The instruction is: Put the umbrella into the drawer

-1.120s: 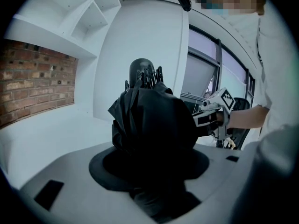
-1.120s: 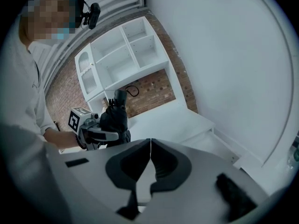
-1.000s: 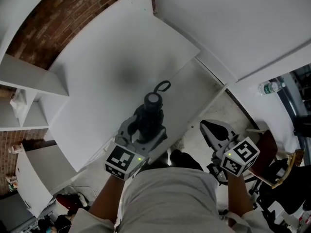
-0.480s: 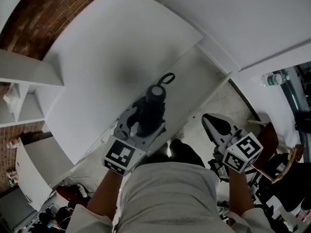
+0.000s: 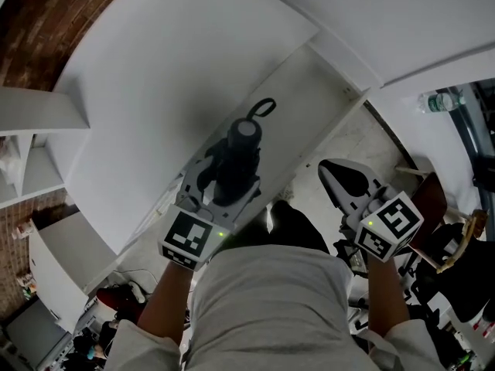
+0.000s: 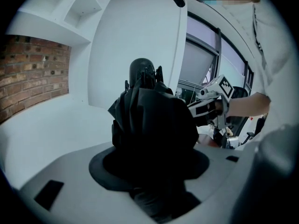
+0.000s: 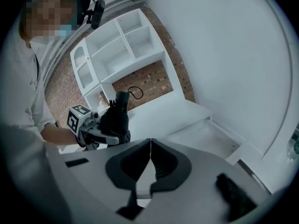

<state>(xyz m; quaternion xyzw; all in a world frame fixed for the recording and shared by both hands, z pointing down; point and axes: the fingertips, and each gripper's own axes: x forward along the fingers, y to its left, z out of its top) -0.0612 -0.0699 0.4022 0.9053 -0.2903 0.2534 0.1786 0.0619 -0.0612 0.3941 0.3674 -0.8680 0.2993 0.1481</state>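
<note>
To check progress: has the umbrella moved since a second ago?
Yes: the umbrella has sunk a little, closer to the open drawer.

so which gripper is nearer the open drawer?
Left. The left gripper, jaws shut on the umbrella, hangs over the drawer near its front end. The right gripper, jaws shut and empty, is off beside the drawer, over the floor.

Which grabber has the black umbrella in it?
The left gripper: its jaws clamp the folded black umbrella. The right gripper has its jaws shut together on nothing.
</note>
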